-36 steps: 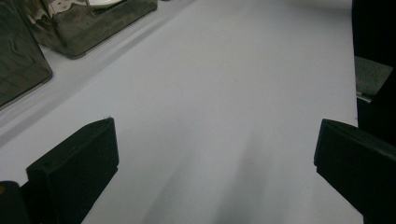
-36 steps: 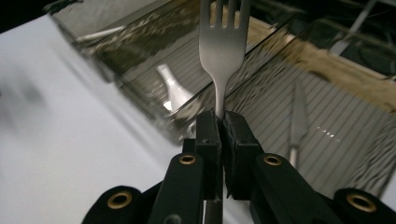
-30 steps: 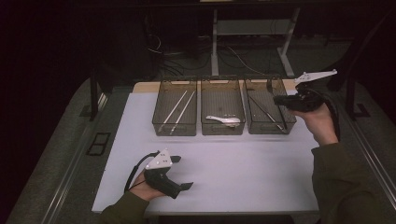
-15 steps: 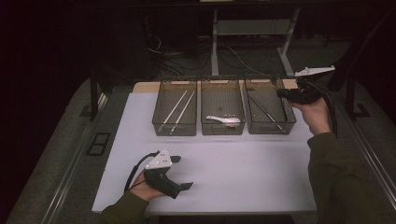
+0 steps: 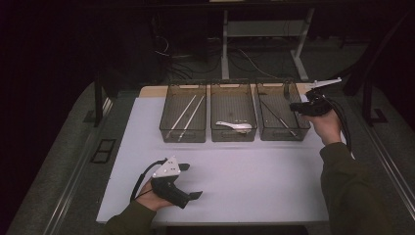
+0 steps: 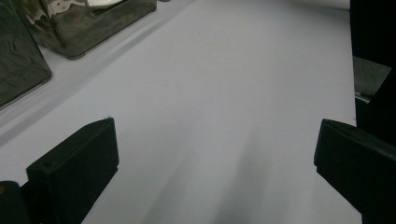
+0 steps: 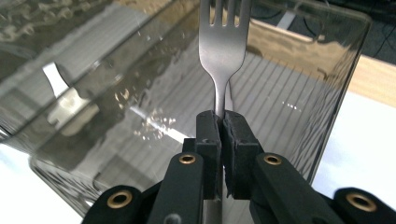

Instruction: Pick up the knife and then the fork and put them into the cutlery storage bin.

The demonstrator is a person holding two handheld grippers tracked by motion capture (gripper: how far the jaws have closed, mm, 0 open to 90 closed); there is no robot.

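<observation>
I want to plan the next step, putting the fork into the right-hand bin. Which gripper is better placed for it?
The right gripper. It is shut on the fork directly over the right bin. The left gripper rests open on the near table, holding nothing, far from the bins.

Right gripper (image 7: 219, 126) fingers pinched closed; left gripper (image 5: 188, 183) spread wide, seemingly resting

The fork (image 7: 223, 51) runs off the top edge in the right gripper view, its tine tips cut away, and its handle vanishes between the clamped fingers (image 7: 208, 140). In the high view that fork is too small to make out. The left gripper view crops both bins (image 6: 88, 28) at its upper left corner.
</observation>
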